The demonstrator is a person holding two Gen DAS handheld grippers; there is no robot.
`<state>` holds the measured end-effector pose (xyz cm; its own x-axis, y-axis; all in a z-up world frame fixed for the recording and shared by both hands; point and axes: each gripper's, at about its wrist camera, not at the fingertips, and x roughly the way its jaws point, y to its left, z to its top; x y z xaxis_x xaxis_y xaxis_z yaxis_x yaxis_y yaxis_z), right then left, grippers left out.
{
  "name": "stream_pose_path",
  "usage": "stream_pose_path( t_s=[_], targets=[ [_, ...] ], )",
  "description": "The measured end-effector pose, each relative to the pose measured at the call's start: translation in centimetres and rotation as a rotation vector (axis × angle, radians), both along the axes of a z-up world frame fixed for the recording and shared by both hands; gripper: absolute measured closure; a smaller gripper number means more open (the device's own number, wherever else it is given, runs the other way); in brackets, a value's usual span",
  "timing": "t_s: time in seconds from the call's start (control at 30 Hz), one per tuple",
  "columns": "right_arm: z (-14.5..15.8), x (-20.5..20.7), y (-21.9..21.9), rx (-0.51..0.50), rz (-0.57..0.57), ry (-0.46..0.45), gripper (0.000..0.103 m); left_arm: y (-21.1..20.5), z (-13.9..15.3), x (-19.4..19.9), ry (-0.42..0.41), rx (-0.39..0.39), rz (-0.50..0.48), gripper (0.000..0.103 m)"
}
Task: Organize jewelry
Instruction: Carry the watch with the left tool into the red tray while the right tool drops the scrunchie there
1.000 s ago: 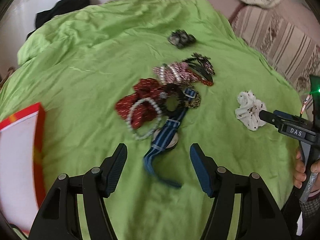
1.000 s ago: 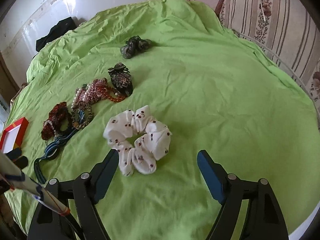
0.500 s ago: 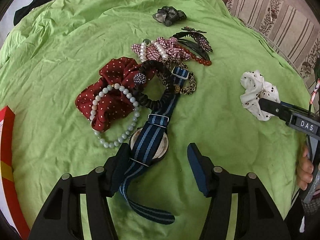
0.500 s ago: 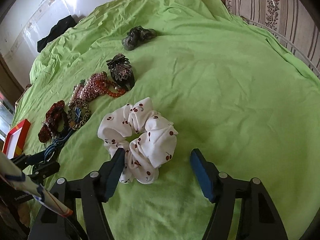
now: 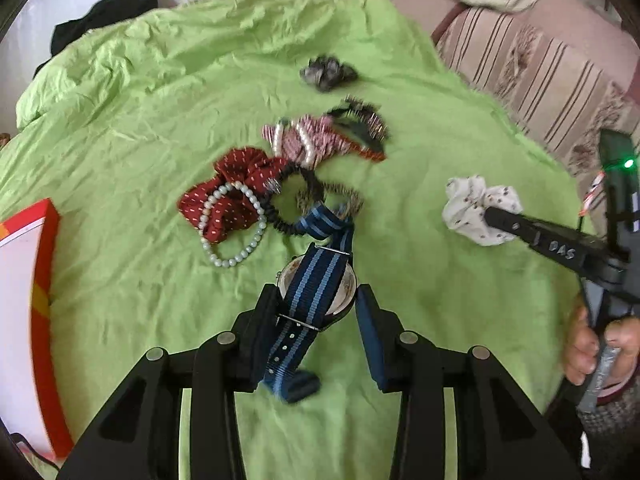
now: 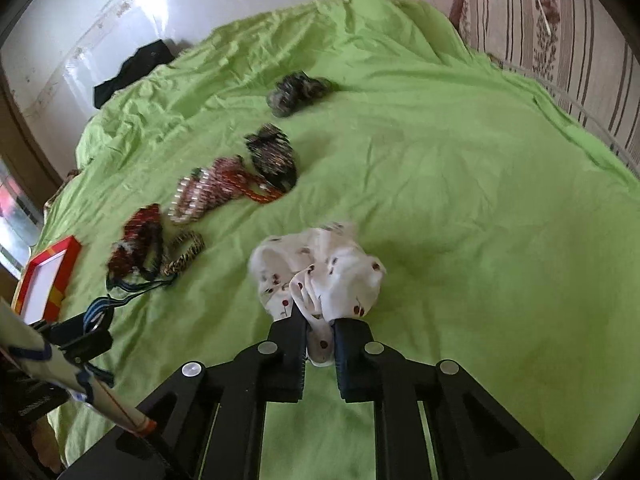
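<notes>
Rumpled lime-green sheet covers the bed, its cotton creased into soft ridges, with a pale glossy wall behind and a striped, flowered cushion along the far right edge.

Between the pads of the left gripper lies a round watch on a woven nylon strap of navy with light-blue stripes; the strap runs over the metal case back and its free end trails toward the near edge. These jaws are closing, the left pad against the watch's rim, the right pad just beside it. The right gripper is closing on a bunched white fabric scrunchie printed with small red cherries, its folds squeezed between the black fingers.

Mid-bed, a heap of pieces lies tangled: a dark-red dotted scrunchie with a ring of pale round pearl beads on it, a thin black ruffled hair band, a leopard-patterned band, a pink checked scrunchie crossed by pearls, an orange bead strand and a dark spiky hair clip. Farther toward the wall sits a grey crumpled scrunchie, well apart. A red-rimmed white box rests at the left edge, and black cloth lies at the far left corner. A hand grips the right gripper's handle.
</notes>
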<state>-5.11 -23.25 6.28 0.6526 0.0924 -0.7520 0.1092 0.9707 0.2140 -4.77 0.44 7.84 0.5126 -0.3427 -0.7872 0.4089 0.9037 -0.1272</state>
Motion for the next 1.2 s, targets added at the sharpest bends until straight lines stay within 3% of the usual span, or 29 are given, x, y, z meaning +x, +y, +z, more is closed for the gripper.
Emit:
stream_pose_path(
  t_s=[0.43,0.77,0.8,0.83,0.87,1.1,1.2],
  targets=[
    [7.2,-4.0,7.9,-0.026,0.181,-0.102,0.091,10.2,6.2,-5.4,-0.144,-0.114,0.172,0.065],
    [9.2,-1.7,20.4,-0.05,0.406,-0.087,0.091,21.0,8.5,-3.4,-0.277,-0.087,0.402,0.065],
    [9.3,-1.5,21.4,-0.055,0.419,-0.089,0.091,22.2,8.6,-2.8,-0.286,-0.087,0.427,0.066],
    [9.5,-1.1,23.0,-0.066,0.437,-0.095,0.091,23.3,8.6,-2.3,-0.293,-0.084,0.456,0.091],
    [9.6,-0.9,24.2,-0.071,0.45,-0.099,0.091,24.5,8.5,-1.7,-0.289,-0.084,0.476,0.103],
    [9.0,2.5,33.0,-0.102,0.555,-0.088,0.091,33.1,8.0,2.1,-0.261,-0.184,0.647,0.103],
    [8.2,3.8,34.5,-0.083,0.556,-0.065,0.091,34.2,6.4,2.9,-0.22,-0.192,0.65,0.103]
  ],
)
